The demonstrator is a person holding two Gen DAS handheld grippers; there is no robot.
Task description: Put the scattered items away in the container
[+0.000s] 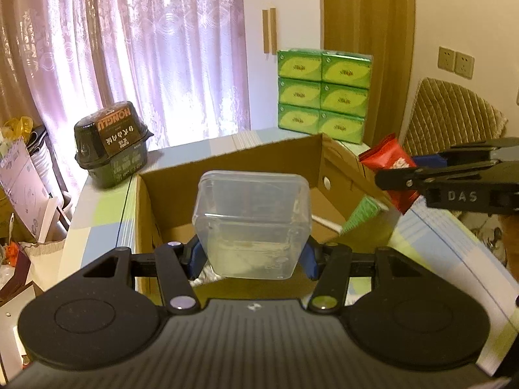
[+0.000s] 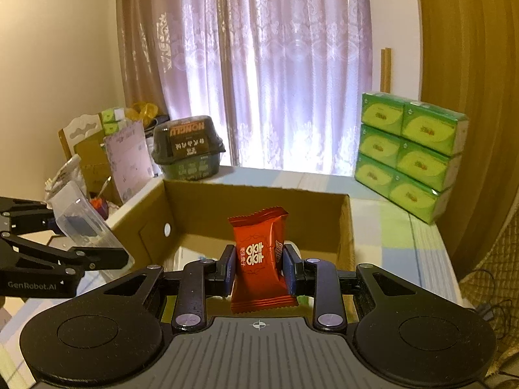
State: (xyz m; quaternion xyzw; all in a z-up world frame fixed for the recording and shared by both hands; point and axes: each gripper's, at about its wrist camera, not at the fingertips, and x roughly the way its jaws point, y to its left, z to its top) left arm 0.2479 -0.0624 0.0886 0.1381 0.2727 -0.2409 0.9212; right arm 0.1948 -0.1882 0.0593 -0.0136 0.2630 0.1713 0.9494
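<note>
Box [image 1: 227,168] sits open-topped mid-surface, near its left edge; both grippers hover at its near rim, loaded. Left gripper [image 1: 251,256] pinches a clear tub [image 1: 251,223] by its lower sides, held over the box's near-left part. Right gripper [image 2: 258,270] pinches a red sachet [image 2: 259,259] upright, over the near wall of the box. Step in hand looks like the drop: carry is done, release is not.

Next move, as I judge it: push each load forward past the rim, lower, then spread the jaws. Tub is bulky and something already lies on the box floor, so watch it doesn't land tilted. Still out: dark bowl [image 1: 112,149] at the far-left corner, green packs [image 1: 324,94] at the far edge.
</note>
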